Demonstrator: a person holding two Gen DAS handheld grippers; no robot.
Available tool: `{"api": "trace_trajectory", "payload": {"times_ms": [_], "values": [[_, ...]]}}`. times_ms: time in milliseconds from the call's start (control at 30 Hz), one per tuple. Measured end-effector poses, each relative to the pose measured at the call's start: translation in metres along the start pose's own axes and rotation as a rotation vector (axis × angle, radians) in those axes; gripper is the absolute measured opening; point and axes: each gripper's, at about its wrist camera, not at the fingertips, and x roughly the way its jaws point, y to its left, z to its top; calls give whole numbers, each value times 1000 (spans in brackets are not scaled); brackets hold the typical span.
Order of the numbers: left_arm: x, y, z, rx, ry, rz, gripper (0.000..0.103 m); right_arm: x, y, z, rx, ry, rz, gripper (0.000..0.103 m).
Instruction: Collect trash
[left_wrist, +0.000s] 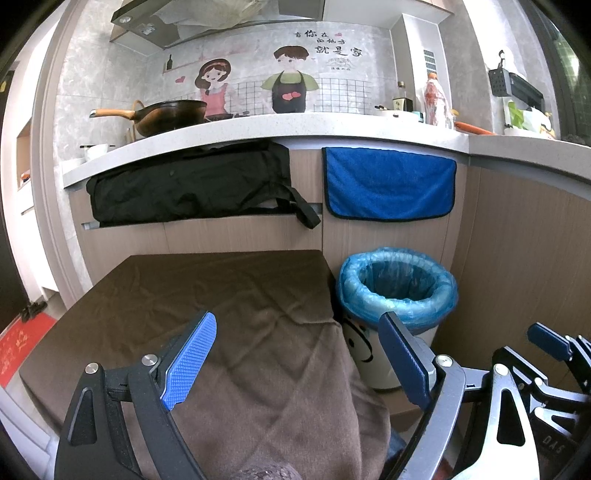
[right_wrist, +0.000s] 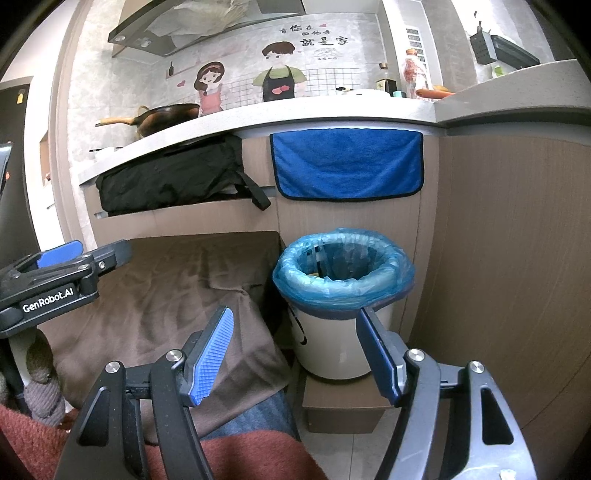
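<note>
Holding both grippers level-ish over the table right now, brown cloth on top, and honestly I can't spot any loose trash on it.

The bin with the blue bag sits just off the table's right edge, against the cabinet. There's something small and yellowish down inside it, can't tell what.

Left gripper has its jaws wide apart, nothing between them, and it points at the cloth with the bin ahead and to the right. Right gripper is also apart, a bit narrower, empty too, and the bin is almost dead ahead of it.

So the right hand is clearly nearer the bin. Looks to me like the table's done, or the next piece is out of view.
</note>
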Motion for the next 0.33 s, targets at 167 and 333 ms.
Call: {"api": "trace_trajectory", "payload": {"times_ms": [167,333], "values": [[0,0,0,-1,3,-1,89,-1,1,-1,0,0,-2,66],[8,12,-3,-6,20,-26,89,1,0,-1,3,7,2,66]]}}
